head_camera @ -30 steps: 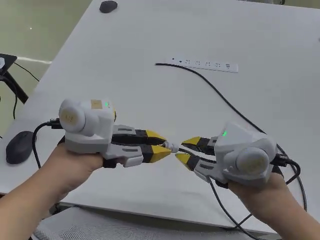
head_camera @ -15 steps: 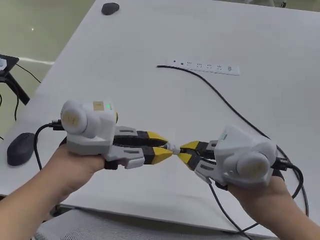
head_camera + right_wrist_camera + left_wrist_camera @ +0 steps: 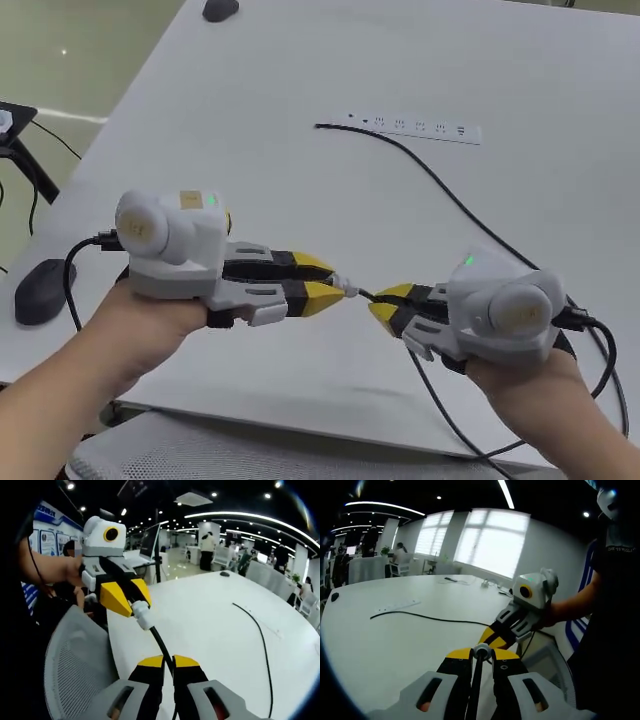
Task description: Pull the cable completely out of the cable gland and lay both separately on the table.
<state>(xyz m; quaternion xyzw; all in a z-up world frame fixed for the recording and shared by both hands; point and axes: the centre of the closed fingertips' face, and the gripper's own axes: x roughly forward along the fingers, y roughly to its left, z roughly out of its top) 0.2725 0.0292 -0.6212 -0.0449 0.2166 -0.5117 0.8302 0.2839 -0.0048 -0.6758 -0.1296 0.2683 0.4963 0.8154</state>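
A dark computer mouse (image 3: pixel 40 291) was seen at the left edge of the white table (image 3: pixel 300 150), far left of the white power strip (image 3: pixel 415 129) and nearer the person. The left gripper (image 3: pixel 325 282) was held left of the power strip and well nearer the person. Its yellow-tipped jaws were clamped on the pale cable gland (image 3: pixel 345 288). A tan sticker (image 3: pixel 190 205) was carried on the body of this gripper; its writing was too small to be read.

The black cable (image 3: pixel 362 295) was seen passing out of the gland to the right, so the two had not been separated and were held above the table. The same clamping was confirmed in the left gripper view (image 3: pixel 482 655), with the gland (image 3: pixel 481 651) between the jaw tips.

The right gripper (image 3: pixel 388 303) was held directly nearer the person than the power strip, its jaws closed narrowly on the cable. In the right gripper view (image 3: pixel 167 661), the cable (image 3: pixel 160 642) was seen running from the jaws up into the gland (image 3: pixel 141 615).

The power strip's black cord (image 3: pixel 440 190) was laid from its left end toward the right gripper. Blue wall boards (image 3: pixel 47 517) bore lettering that could not be read.
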